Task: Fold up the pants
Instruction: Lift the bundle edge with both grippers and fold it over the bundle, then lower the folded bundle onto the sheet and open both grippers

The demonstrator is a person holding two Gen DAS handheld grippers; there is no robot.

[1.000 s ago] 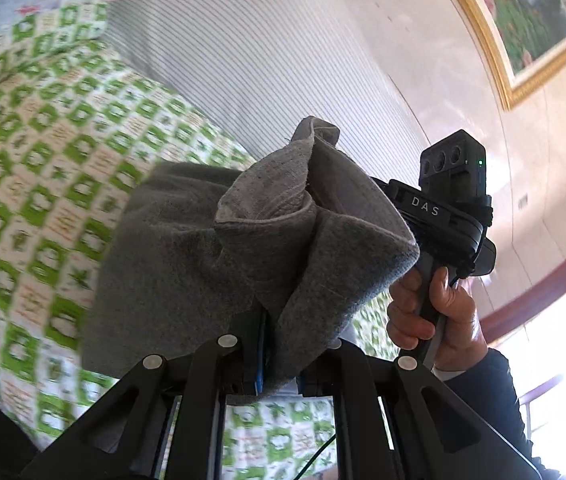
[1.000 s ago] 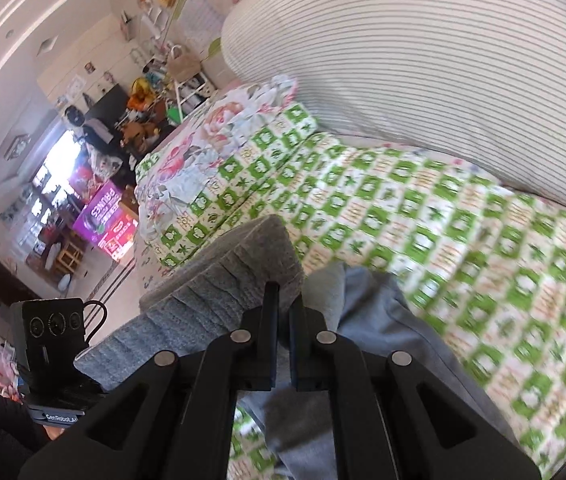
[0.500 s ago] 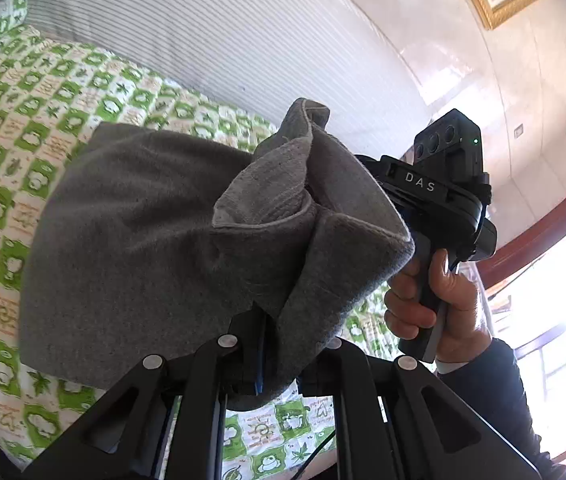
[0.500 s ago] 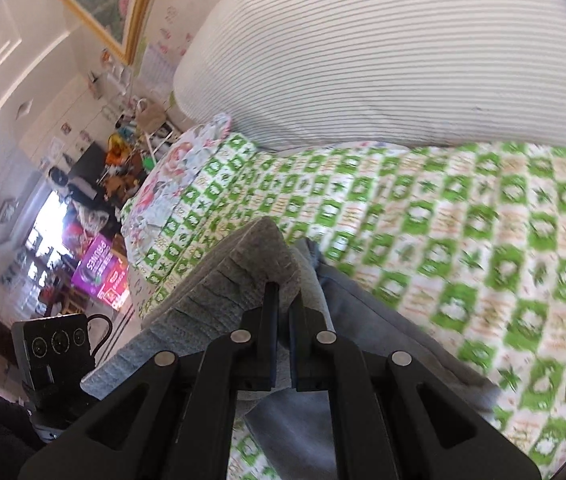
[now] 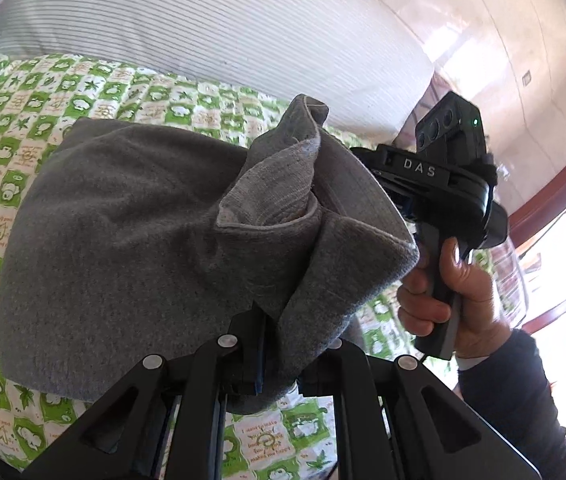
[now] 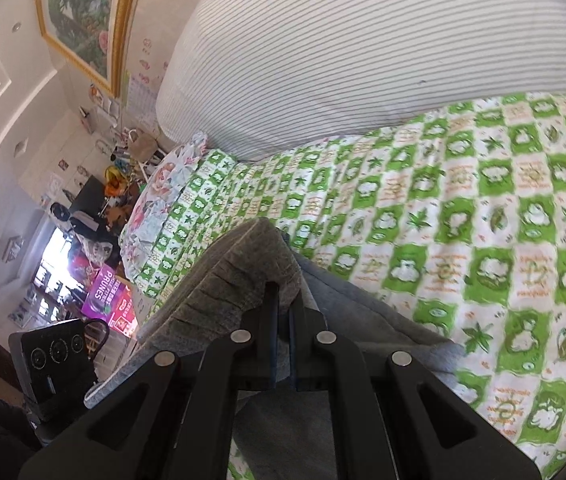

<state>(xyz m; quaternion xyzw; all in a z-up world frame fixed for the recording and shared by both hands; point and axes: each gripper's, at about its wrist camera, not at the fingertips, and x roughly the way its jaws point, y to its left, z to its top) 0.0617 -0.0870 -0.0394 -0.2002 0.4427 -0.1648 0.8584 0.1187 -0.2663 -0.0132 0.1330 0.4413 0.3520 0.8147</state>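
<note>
Left wrist view: the left gripper [image 5: 279,344] is pinched tight on a bunched fold of the grey pants [image 5: 131,240], which are draped forward from the jaws and spread over the green-checked bedspread [image 5: 11,128]. The fabric is a thick grey knit, its paler inner face exposed at a raised, turned-over edge. The right gripper [image 5: 435,184] is seen just beside the cloth at the right, carried by a hand [image 5: 451,300] in a dark sleeve. A striped pillow [image 5: 203,28] bounds the bedspread beyond. Right wrist view: the right gripper [image 6: 283,320] is clamped on the ribbed waistband [image 6: 235,280] of the pants [image 6: 363,320], with the garment hanging below and to the right. Open bedspread [image 6: 483,220] is noted ahead, up to the striped pillow [image 6: 363,40].
</note>
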